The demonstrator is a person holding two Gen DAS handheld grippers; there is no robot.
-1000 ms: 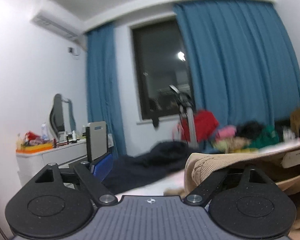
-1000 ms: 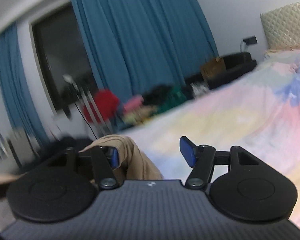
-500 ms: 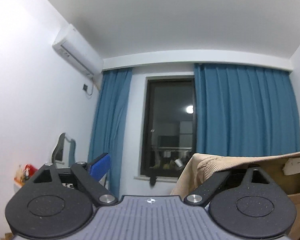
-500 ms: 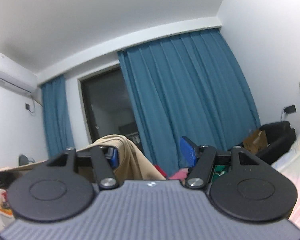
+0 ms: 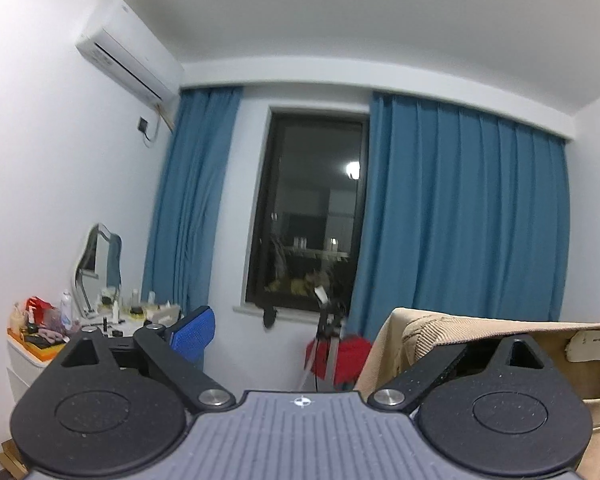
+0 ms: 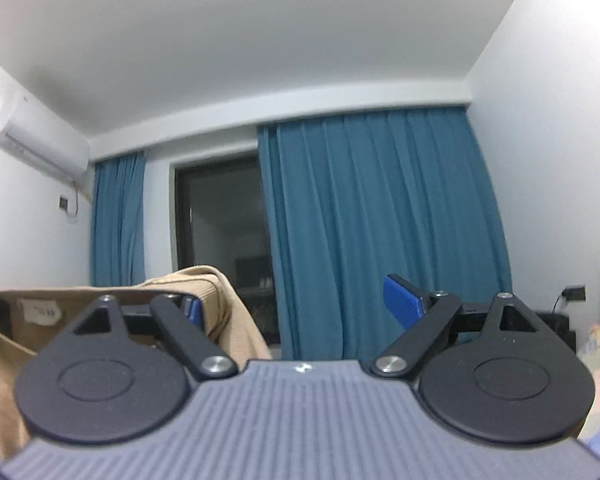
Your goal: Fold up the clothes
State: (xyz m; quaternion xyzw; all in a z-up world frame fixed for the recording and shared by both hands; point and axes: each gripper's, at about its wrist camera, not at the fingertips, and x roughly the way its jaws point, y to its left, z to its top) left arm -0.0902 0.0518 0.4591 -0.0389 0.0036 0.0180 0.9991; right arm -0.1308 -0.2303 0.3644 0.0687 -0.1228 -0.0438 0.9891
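Both jaws just opened wide: left gripper [image 5: 300,330] and right gripper [image 6: 296,304] grip nothing, tan garment [image 5: 452,330] hooked over one finger each. Re-clamp, level the edge against the window [image 5: 308,216].

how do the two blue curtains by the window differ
In the left wrist view, the left curtain is a narrow, bunched strip below the air conditioner; the right curtain spreads much wider. A tan garment hides the right curtain's bottom, not the left's. Both are the same blue, pleated, flanking the dark window.
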